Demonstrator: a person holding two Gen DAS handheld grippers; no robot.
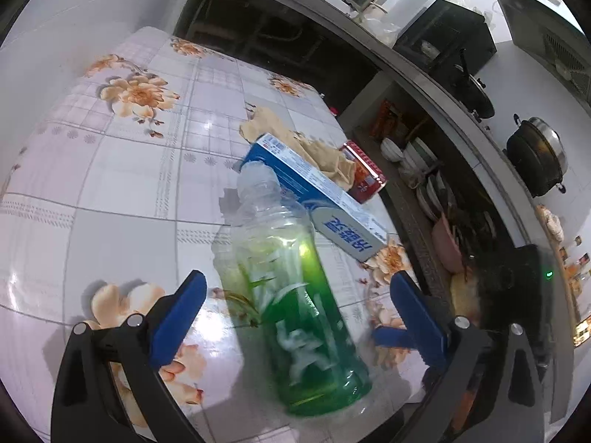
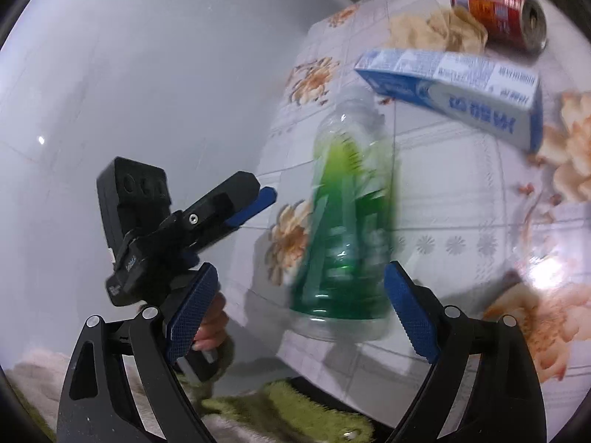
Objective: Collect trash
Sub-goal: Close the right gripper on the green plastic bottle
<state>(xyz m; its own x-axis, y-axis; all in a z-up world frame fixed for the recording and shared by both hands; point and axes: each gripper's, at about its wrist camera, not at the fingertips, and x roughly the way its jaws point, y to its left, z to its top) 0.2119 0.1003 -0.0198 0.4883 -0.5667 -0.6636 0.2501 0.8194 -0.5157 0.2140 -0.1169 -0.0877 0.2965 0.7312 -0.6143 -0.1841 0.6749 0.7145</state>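
Note:
A clear plastic bottle with a green label [image 1: 291,295] stands tilted on the flowered tablecloth [image 1: 122,192], blurred by motion. My left gripper [image 1: 299,288] is open, its blue pads on either side of the bottle and apart from it. In the right wrist view the bottle [image 2: 347,229] stands between the pads of my open right gripper [image 2: 301,288]. The left gripper [image 2: 258,203] shows there at the left. Behind the bottle lie a blue and white carton [image 1: 317,192] [image 2: 454,88], a crumpled tan paper [image 1: 314,147] [image 2: 436,31] and a red can [image 1: 364,171] [image 2: 498,14].
A kitchen counter with a wok [image 1: 535,155], a black appliance [image 1: 447,37] and shelves of dishes [image 1: 417,155] runs along the table's right side. A green towel [image 2: 288,402] lies at the table's near edge. A white wall [image 2: 129,74] is at the left.

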